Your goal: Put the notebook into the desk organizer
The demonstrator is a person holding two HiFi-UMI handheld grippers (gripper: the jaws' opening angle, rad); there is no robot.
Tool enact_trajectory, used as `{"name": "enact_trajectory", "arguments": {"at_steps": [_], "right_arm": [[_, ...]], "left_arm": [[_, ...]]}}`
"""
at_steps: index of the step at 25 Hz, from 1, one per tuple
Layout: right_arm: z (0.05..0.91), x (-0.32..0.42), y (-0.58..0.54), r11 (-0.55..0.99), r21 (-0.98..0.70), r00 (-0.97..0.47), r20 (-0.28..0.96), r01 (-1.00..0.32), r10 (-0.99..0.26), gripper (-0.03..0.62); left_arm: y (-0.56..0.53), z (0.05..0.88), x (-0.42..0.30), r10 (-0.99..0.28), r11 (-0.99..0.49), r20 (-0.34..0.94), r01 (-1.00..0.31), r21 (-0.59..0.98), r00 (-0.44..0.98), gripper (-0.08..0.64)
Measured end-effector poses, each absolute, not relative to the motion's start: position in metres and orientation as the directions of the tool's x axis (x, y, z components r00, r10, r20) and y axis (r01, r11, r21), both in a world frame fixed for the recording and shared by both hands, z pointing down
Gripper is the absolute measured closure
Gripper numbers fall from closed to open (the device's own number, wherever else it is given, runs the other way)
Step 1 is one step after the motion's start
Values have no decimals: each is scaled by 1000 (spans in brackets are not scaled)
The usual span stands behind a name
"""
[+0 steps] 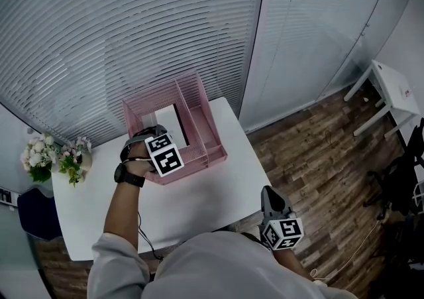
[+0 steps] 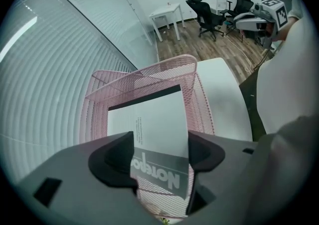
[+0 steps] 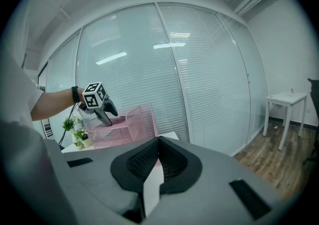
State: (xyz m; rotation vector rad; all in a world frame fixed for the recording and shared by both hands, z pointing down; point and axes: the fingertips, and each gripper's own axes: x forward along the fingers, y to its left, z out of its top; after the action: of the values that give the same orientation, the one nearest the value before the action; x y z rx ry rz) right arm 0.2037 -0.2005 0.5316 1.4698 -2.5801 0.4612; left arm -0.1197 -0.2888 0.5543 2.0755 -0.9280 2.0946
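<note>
A pink mesh desk organizer stands at the back of the white table. The white notebook with a grey band stands upright in its left compartment. My left gripper hovers over the organizer's front edge. In the left gripper view its jaws stand wide apart with the notebook showing between them, the pads clear of it, inside the organizer. My right gripper hangs off the table's near right corner; in its own view it is shut with nothing in it.
Two small pots of flowers sit at the table's left end. A blue chair is beside that end. Glass walls with blinds rise behind the table. A small white table and office chairs stand on the wood floor to the right.
</note>
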Motion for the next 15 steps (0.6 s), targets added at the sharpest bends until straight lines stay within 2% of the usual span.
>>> {"name": "enact_trajectory", "arguments": {"at_steps": [6, 12, 15], "right_arm": [[530, 199, -202, 489, -194, -525, 262, -851, -810, 580], [524, 195, -202, 501, -191, -535, 248, -844, -807, 580], [520, 192, -203, 508, -188, -541, 242, -840, -805, 580]], "left_arm": [[-273, 554, -107, -335, -849, 941, -416, -327, -56, 242], [-267, 540, -101, -392, -822, 920, -445, -357, -14, 246], [-265, 527, -101, -449, -786, 893, -480, -390, 10, 311]]}}
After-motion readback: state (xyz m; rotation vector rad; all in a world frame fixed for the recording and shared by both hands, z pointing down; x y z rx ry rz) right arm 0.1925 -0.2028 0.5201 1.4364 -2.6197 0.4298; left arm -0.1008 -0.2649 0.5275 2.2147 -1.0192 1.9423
